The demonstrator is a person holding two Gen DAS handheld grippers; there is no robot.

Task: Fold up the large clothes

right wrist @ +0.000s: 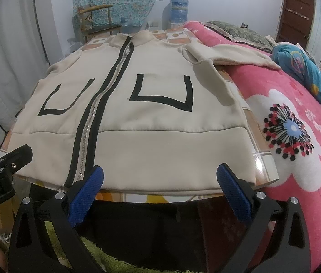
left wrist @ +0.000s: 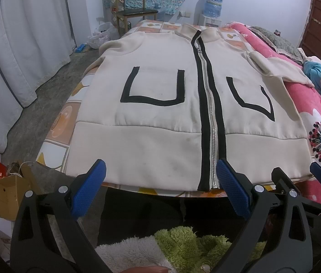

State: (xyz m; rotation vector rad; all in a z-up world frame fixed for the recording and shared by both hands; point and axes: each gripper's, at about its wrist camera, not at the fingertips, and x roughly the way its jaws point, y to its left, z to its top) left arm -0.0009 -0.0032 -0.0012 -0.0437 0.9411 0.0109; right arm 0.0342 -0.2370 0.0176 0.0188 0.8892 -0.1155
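A cream zip-up jacket point(left wrist: 160, 118) with a black-edged zipper and two black-outlined pockets lies flat, front up, on a table; it also shows in the right wrist view point(right wrist: 151, 122). Its right sleeve point(left wrist: 280, 70) is bent outward onto a pink blanket. My left gripper point(left wrist: 160, 179) is open just before the hem, left of the zipper. My right gripper point(right wrist: 160, 179) is open just before the hem, right of the zipper, and shows at the right edge of the left wrist view point(left wrist: 296, 177). Neither holds anything.
The table point(left wrist: 58, 132) has an orange patterned cover. A pink flowered blanket point(right wrist: 296, 136) lies on the right. A chair point(left wrist: 133, 9) and a water dispenser point(left wrist: 212, 6) stand at the back wall. Paper bags point(left wrist: 6, 193) sit on the floor at left.
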